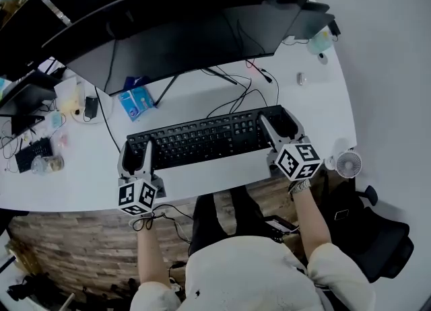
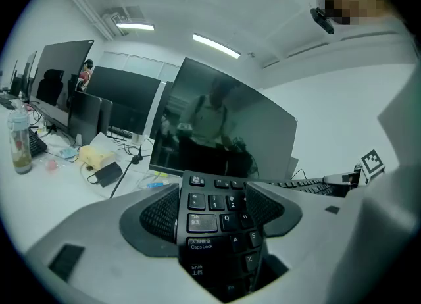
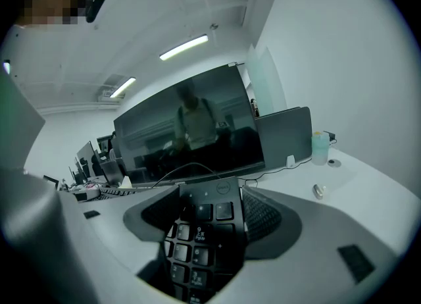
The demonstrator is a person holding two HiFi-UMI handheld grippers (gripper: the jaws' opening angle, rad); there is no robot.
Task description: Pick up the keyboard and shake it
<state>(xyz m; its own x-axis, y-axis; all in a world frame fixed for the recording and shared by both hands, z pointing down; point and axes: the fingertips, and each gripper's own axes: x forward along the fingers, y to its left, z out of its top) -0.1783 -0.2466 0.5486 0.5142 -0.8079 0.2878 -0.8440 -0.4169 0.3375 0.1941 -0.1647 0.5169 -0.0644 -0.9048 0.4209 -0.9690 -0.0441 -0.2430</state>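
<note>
The black keyboard stretches across the white desk in front of the monitor, with a gripper at each end. My left gripper is shut on its left end; the left gripper view shows the Tab, Caps Lock and Shift keys pinched between the dark ribbed pads. My right gripper is shut on the right end, where the number-pad keys sit between its pads. Whether the keyboard is off the desk I cannot tell.
A wide curved monitor stands just behind the keyboard, with black cables running under it. A blue packet lies at the back left, a small fan at the right edge. A second keyboard and clutter fill the far left.
</note>
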